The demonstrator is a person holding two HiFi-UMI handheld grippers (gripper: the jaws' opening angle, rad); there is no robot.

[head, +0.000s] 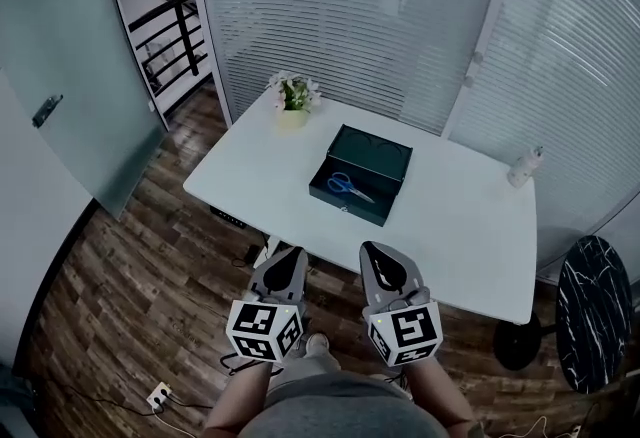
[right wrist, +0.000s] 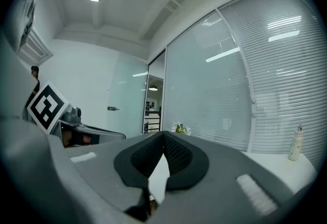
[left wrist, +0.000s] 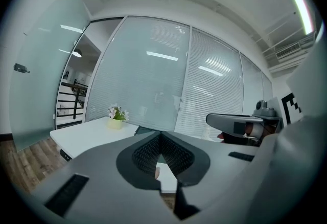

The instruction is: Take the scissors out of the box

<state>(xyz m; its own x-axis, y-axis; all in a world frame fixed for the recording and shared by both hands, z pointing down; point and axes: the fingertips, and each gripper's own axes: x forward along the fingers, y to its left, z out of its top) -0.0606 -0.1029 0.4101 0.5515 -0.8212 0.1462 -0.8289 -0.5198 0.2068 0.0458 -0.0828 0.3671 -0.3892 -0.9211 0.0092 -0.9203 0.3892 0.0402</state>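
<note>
**Operator:** State of the left gripper (head: 289, 256)?

**Technician:** Jaws closed tip to tip, with nothing between them. The left gripper view shows the tips meeting at the front, empty.

**Operator:** And the right gripper (head: 378, 251)?

**Technician:** Same condition: jaws together, holding nothing. Both grippers are side by side at the near edge of the surface (head: 460, 226), well apart from the box (head: 372, 154).

**Operator:** Location of the scissors (head: 349, 186)?

**Technician:** Inside the open box, in the half nearer the person, with the blue handles toward the left. The box stands about midway along the surface, closer to the far edge.

**Operator:** Other items on the surface?

**Technician:** A flower pot (head: 293, 104) at the far left corner and a bottle (head: 522, 166) near the far right corner.
</note>
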